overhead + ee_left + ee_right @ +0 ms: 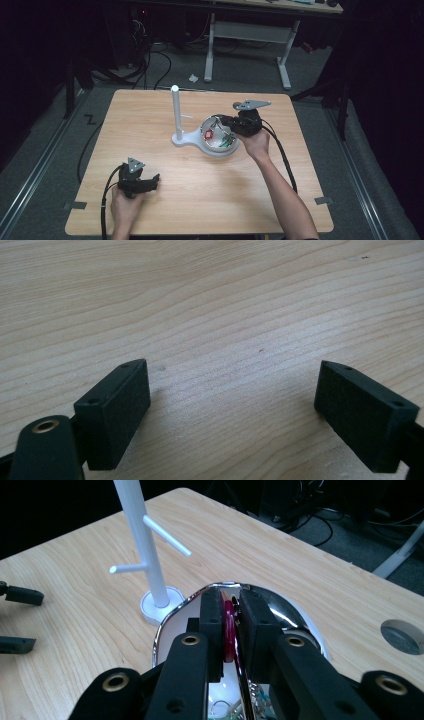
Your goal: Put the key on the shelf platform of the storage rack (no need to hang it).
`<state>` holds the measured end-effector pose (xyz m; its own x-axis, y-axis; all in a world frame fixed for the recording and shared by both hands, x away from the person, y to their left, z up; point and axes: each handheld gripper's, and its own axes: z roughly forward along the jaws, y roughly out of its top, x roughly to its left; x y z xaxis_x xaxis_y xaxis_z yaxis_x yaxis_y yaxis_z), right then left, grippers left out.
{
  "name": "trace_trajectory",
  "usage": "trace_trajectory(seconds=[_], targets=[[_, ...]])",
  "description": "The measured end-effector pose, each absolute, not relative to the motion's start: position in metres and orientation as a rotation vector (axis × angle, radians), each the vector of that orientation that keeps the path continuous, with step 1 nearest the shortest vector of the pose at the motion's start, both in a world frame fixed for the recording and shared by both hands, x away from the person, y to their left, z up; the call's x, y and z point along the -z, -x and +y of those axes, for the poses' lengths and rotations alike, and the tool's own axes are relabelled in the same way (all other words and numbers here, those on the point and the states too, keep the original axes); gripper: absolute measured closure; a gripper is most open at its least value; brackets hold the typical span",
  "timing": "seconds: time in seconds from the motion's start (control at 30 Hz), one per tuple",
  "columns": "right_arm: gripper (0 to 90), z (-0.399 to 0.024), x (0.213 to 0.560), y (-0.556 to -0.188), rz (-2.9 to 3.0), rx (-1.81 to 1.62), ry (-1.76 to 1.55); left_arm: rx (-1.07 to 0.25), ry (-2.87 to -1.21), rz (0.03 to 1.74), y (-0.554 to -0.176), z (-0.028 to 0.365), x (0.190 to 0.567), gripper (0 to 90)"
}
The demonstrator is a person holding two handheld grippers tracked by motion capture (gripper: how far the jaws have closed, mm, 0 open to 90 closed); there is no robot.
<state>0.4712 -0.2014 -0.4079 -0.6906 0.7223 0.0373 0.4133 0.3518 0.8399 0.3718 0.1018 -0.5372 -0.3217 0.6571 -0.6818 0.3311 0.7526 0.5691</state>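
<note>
The right gripper stands over the shiny metal bowl, its jaws dipped inside the rim and pinching a red ring-shaped trinket edge-on between the pads; the pads are drawn nearly together with only the thin red piece between them. That piece therefore sits in the grip, within the bowl, just inside its near wall. Below it, at the bottom of the bowl, further small items are partly seen: something green and a length of fine chain, too small to identify with confidence. The bowl rests on the white base of a peg stand, whose upright post carries short side pegs; the arrangement suggests, as a judgement, that trinkets are taken from the bowl to be hung on those pegs, and the edge-on hold would leave the ring's opening free for a peg. The left gripper lies low over the wooden surface near the person's side, well apart from the bowl, jaws spread wide with nothing between them and bare wood beneath; it appears to be parked out of the way while the right does the work. The step in hand is judged to be picking the red piece out of the bowl.
</note>
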Motion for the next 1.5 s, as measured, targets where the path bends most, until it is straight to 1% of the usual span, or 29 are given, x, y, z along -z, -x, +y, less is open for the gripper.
trace_trajectory(seconds=[0.4, 0.6, 0.87, 1.33, 1.5], targets=[[81.4, -0.194, 0.425, -0.472, 2.334, -1.262, -1.002, -0.401, -0.754, 1.93, -0.372, 0.102, 0.537, 15.0], [81.2, -0.194, 0.427, -0.476, 2.342, -1.286, -1.038, -0.401, -0.753, 1.931, -0.372, 0.102, 0.537, 15.0], [81.1, -0.194, 0.434, -0.48, 2.332, -1.237, -1.059, -0.4, -0.751, 1.933, -0.372, 0.102, 0.537, 15.0], [79.7, -0.181, 0.443, -0.48, 2.407, -1.229, -1.034, -0.399, -0.749, 1.934, -0.372, 0.102, 0.537, 15.0], [75.5, -0.176, 0.448, -0.479, 2.433, -1.196, -1.033, -0.401, -0.752, 1.932, -0.372, 0.102, 0.537, 15.0]])
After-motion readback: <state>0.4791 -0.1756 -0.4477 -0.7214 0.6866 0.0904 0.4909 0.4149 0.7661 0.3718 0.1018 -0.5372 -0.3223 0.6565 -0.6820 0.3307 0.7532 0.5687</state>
